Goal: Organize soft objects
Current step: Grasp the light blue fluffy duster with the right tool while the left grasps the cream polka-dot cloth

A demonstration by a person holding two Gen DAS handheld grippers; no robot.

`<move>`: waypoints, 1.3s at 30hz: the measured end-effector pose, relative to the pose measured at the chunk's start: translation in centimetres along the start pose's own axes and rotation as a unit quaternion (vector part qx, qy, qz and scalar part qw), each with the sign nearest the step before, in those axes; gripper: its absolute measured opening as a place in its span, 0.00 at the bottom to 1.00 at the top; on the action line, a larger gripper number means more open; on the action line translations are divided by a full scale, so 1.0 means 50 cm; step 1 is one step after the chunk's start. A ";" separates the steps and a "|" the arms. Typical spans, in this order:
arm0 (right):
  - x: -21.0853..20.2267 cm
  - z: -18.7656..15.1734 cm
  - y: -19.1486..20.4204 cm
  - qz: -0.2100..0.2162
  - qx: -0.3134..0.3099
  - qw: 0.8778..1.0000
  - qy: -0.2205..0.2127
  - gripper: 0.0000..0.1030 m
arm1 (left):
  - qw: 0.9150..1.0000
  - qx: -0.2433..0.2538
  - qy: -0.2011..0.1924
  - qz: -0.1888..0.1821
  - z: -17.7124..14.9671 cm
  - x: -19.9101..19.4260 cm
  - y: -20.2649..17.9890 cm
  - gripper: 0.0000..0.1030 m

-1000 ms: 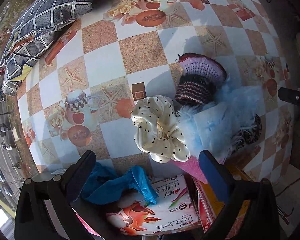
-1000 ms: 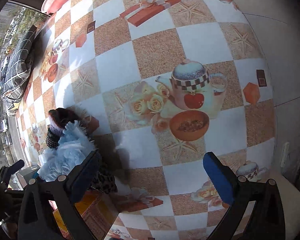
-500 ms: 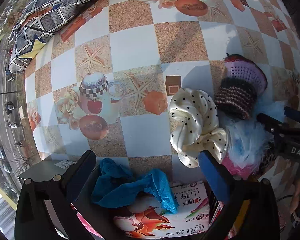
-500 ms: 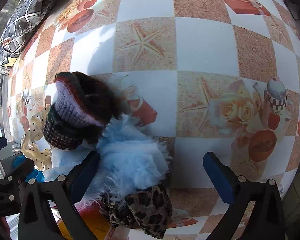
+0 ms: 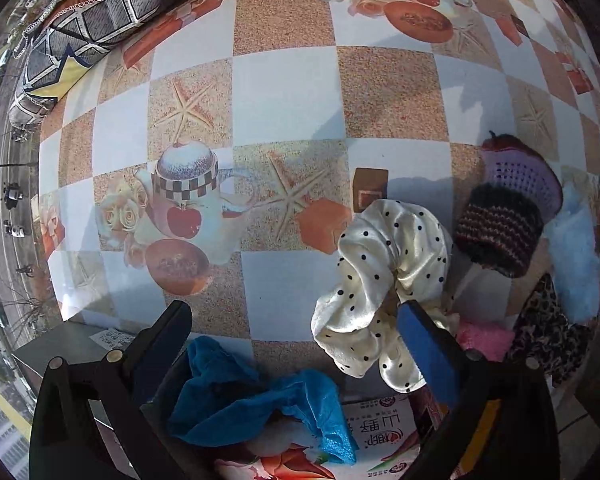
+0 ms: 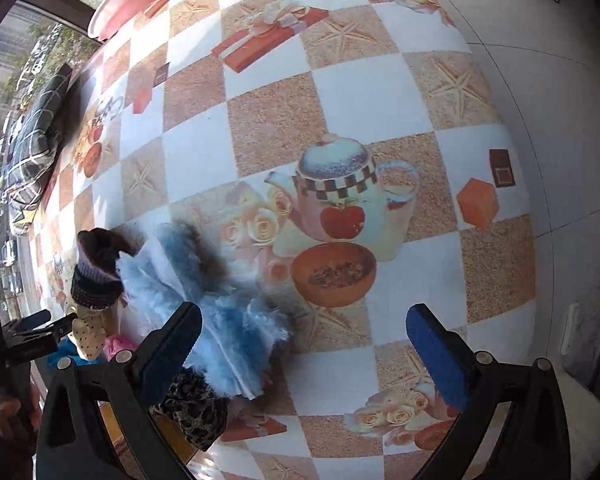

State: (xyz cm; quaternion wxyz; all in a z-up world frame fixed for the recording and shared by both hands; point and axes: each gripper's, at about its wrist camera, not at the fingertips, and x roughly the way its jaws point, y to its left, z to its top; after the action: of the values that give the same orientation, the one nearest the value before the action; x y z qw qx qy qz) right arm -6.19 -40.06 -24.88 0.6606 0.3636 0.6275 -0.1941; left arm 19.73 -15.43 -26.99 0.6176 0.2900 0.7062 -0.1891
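Over the last second your left gripper point(image 5: 296, 344) closed in on the cream polka-dot scrunchie point(image 5: 380, 276), so that its right finger point(image 5: 426, 350) overlapped the scrunchie's near edge while the jaws stood wide apart, holding nothing. Your right gripper point(image 6: 304, 340), also spread and empty, had swung from above the pile of soft things back toward open table, with the fluffy light-blue piece point(image 6: 220, 304) just beside its left finger. That suggested the scrunchie was the next item to be picked up, though no grip had been made. It lay at the table's near edge, touching the striped knitted piece point(image 5: 500, 228) to its right, with a pink item point(image 5: 482, 338) and a leopard-print item point(image 5: 548, 320) nearby. A blue cloth point(image 5: 256, 404) already sat in the printed cardboard box point(image 5: 384, 436) below the near edge. The table point(image 5: 284, 80) wore a checked cloth printed with starfish and teapots; a patterned cushion point(image 5: 92, 20) lay at its far left, and a street showed through the window.
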 end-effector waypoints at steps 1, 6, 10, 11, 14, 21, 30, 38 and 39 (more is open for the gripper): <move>0.001 -0.005 0.030 0.004 -0.035 0.999 0.002 1.00 | 1.000 0.002 0.000 -0.006 -0.002 -0.001 -0.003 1.00; 0.066 0.007 0.129 -0.035 -0.112 0.993 0.031 1.00 | 1.000 -0.001 0.006 -0.010 0.009 0.012 -0.016 1.00; 0.130 0.025 0.144 -0.073 -0.113 0.989 0.058 1.00 | 1.000 -0.006 0.013 -0.009 0.022 0.036 -0.025 1.00; 0.133 0.025 0.150 -0.094 -0.122 0.987 0.052 1.00 | 1.000 -0.008 0.015 -0.008 0.023 0.041 -0.026 1.00; 0.144 0.019 0.167 -0.127 -0.145 0.980 0.052 1.00 | 1.000 -0.011 0.020 -0.012 0.025 0.060 -0.022 1.00; 0.166 0.037 0.226 -0.130 -0.141 0.980 0.047 1.00 | 0.998 -0.025 0.024 -0.053 0.029 0.083 0.006 1.00; 0.119 0.015 0.166 -0.127 -0.124 0.984 0.015 1.00 | 0.996 -0.046 0.034 -0.062 0.030 0.107 0.020 1.00; 0.092 0.045 0.220 -0.124 -0.151 0.981 0.016 0.30 | 0.998 -0.009 0.002 -0.062 0.016 0.063 -0.003 0.18; 0.088 0.046 0.216 -0.121 -0.146 0.982 0.015 0.28 | 0.998 -0.010 0.003 -0.067 0.016 0.057 -0.003 0.08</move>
State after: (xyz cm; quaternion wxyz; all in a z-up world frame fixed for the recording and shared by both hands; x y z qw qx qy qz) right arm 3.70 -33.68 -26.71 0.6688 0.1873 0.6983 -0.1730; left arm 20.03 -15.55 -29.95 0.6042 0.2364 0.7276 -0.2226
